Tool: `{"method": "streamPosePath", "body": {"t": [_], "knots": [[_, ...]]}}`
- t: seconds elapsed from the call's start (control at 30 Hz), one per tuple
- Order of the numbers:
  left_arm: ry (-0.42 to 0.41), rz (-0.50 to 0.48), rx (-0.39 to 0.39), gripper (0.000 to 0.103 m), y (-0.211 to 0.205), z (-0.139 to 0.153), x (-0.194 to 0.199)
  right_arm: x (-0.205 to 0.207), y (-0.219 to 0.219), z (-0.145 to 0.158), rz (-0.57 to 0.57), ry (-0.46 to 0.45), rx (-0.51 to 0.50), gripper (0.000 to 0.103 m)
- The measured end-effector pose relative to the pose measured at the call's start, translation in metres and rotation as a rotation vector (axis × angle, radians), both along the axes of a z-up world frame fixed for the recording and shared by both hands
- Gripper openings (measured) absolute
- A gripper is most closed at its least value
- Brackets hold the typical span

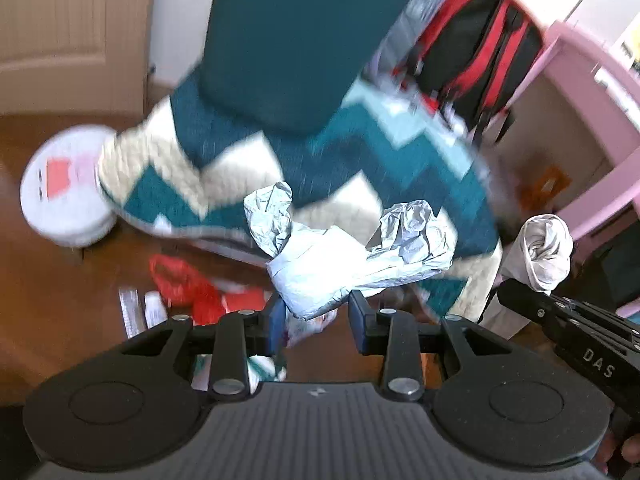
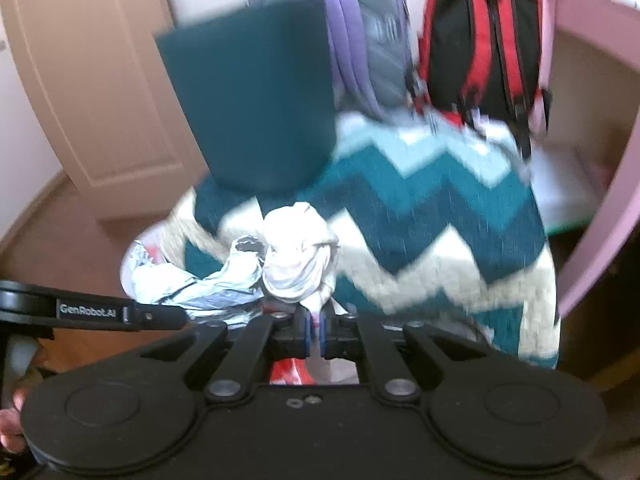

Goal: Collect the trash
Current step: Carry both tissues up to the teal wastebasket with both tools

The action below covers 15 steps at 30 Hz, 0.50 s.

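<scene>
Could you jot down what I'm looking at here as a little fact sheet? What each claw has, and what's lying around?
Left claw: shut on a crumpled silvery wrapper
Right claw: shut on a wadded white tissue
Below: zigzag teal-and-cream rug on a brown wooden floor
Still on the floor: red plastic bag and small packets
Bin: teal bin stands on the rug
Background: red-and-black backpack, purple-and-grey backpack, pink furniture
Sharpness: both views blurred

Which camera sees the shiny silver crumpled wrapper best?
The left wrist view. There the silver wrapper fills the middle, spread out above the left tool that grips it. The right wrist view shows only part of the wrapper, off to the left, partly hidden behind the white wad and the other tool's arm.
</scene>
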State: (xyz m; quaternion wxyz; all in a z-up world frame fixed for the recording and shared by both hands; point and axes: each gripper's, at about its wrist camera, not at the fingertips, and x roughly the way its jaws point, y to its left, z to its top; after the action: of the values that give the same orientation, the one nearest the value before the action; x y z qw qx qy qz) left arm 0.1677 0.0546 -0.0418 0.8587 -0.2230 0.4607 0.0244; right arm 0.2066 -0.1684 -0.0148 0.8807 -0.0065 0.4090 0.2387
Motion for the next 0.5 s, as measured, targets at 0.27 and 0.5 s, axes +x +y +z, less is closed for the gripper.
{"method": "streamPosePath", "body": {"t": [0.27,0.5], "knots": [[-0.194,0.022,0.056,0.033,0.022,0.095,0.021,0.021,0.022,0.089,0.054,-0.161,0.066,0.005],[-0.299,0.023,0.145,0.033,0.038,0.162,0.057,0.059,0.059,0.155,0.071,-0.26,0.102,0.005]]}}
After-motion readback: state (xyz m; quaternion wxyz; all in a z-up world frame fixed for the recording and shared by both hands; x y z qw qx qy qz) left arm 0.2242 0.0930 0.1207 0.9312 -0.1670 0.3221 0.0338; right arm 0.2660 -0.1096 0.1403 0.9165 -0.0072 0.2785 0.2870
